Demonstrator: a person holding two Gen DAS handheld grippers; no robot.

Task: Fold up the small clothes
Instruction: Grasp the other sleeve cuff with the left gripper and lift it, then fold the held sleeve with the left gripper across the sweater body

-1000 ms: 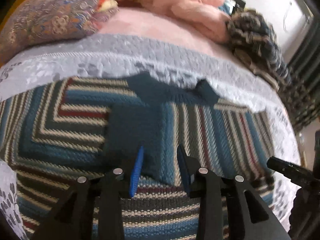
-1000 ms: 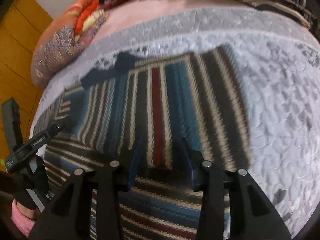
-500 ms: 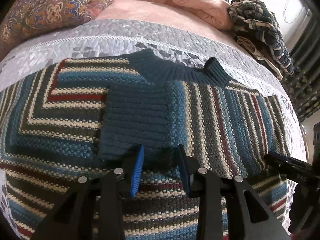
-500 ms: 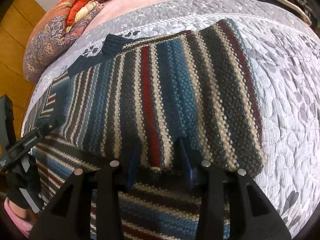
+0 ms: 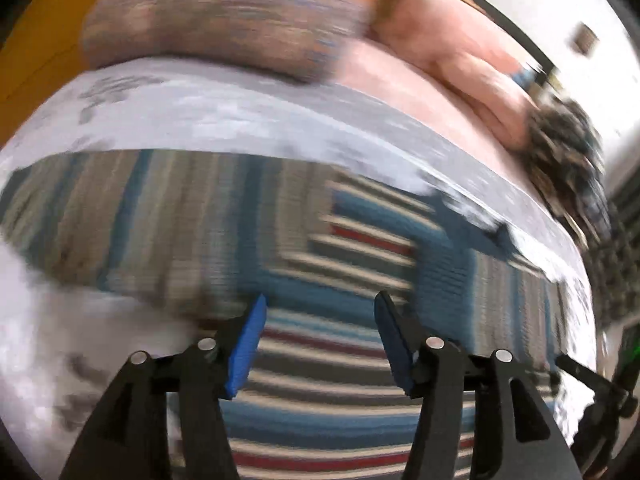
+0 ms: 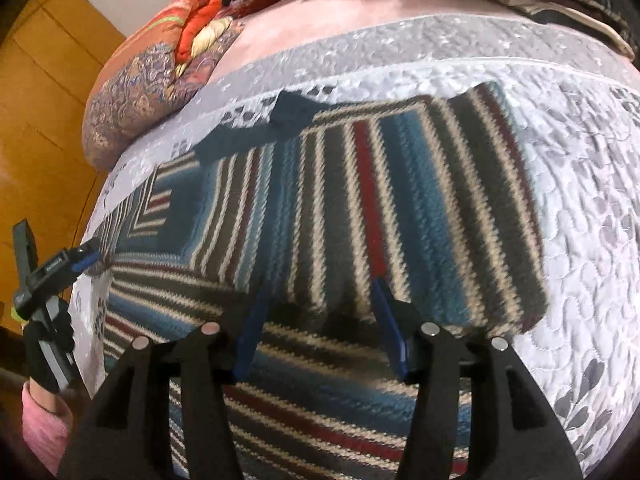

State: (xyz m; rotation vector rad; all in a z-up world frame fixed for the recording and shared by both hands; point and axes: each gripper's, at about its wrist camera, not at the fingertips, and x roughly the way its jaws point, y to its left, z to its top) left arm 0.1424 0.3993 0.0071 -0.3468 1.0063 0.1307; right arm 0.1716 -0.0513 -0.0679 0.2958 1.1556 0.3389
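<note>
Where spread, striped sweater (image 6: pixel 400 200) flat.

Both tools same build: matte black printed arms, two per side, each with a round silver screw head near the top. Left tool (image 5: pixel 320 340): blue pads on the inner faces of its fingers (image 5: pixel 245 350), the left pad bright blue, the right one darker in shadow. Right tool (image 6: pixel 320 322): same blue pads, both dim. From the right wrist view, the left tool body is black with a grey grip, white lettering too small to read, a blue tip, and a pink fuzzy sleeve (image 6: pixel 42 426) below it.
</note>
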